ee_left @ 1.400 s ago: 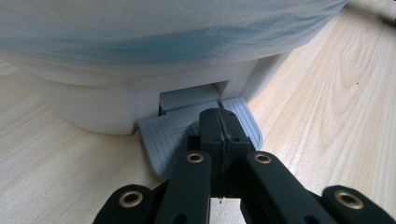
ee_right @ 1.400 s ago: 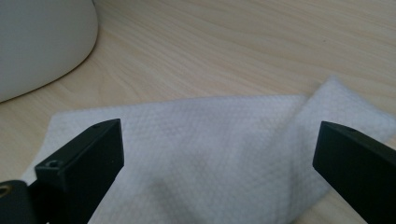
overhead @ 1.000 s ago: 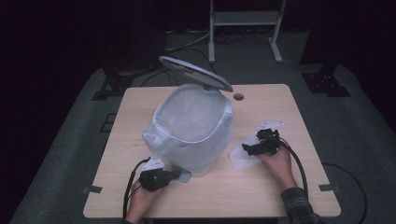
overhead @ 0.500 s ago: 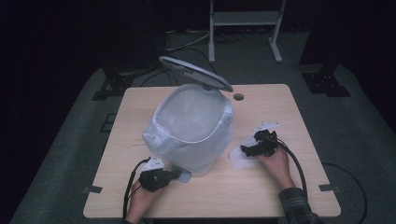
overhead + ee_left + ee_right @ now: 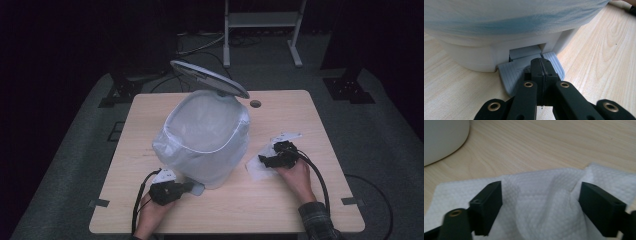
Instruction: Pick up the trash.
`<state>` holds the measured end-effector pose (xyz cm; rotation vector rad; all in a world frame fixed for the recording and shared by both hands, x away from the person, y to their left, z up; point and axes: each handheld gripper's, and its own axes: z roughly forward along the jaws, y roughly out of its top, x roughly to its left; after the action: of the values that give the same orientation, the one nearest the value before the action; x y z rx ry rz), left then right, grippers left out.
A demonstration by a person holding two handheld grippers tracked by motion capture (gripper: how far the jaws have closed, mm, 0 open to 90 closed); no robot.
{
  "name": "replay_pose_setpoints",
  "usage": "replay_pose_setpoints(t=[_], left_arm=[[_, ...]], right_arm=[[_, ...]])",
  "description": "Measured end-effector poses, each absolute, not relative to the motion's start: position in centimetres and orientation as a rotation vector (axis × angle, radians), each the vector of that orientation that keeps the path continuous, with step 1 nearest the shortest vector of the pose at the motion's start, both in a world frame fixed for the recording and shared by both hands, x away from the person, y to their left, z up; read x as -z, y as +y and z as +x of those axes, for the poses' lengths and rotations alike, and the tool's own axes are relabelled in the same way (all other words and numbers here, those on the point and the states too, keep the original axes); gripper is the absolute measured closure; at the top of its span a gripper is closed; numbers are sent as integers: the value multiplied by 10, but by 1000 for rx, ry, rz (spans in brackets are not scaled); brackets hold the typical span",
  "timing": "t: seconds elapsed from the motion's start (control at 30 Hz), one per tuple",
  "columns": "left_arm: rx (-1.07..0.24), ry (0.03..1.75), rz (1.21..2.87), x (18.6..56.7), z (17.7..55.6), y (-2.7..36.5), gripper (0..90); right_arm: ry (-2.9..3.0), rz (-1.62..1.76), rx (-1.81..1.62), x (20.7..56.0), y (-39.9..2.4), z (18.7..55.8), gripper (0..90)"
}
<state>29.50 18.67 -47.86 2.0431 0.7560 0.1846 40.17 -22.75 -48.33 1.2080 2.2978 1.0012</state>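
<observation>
Table (image 5: 280, 200) of pale wood carries everything I am working with. Biggest on it is the white pedal bin (image 5: 202, 142), lined with a translucent bag, its lid (image 5: 210, 80) tipped up at the far side. At the bin's foot on my near side sits the grey ribbed pedal (image 5: 509, 75), poking out from a notch in the base.

My left gripper (image 5: 167, 190) lies low on the table in front of the bin; in the left gripper view its jaws are pressed together with nothing between them, and their tips rest over the pedal.

To the right of the bin, apart from it, lies a white paper towel (image 5: 257, 167), crumpled flat on the wood. My right gripper (image 5: 272, 160) sits over the towel's right part. In the right gripper view its jaws stand apart on either side of a raised fold of the towel (image 5: 544, 202); they have just been closing in, with that fold between them, yet I see gaps between the pads and the paper, so no grip for now
</observation>
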Motion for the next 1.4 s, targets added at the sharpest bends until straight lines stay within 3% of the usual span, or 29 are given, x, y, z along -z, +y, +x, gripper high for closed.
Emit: replay_pose_setpoints(t=[0.37,0.83,1.4], left_arm=[[-185,757,2043,478,295,187,900],[-186,758,2043,479,295,186,900],[-186,761,2042,479,295,186,900]], right_arm=[[2288,1198,-1038,481,-232,395,501],[2358,1180,-1077,478,-234,390,808],[2418,1151,-1146,466,-243,377,842]])
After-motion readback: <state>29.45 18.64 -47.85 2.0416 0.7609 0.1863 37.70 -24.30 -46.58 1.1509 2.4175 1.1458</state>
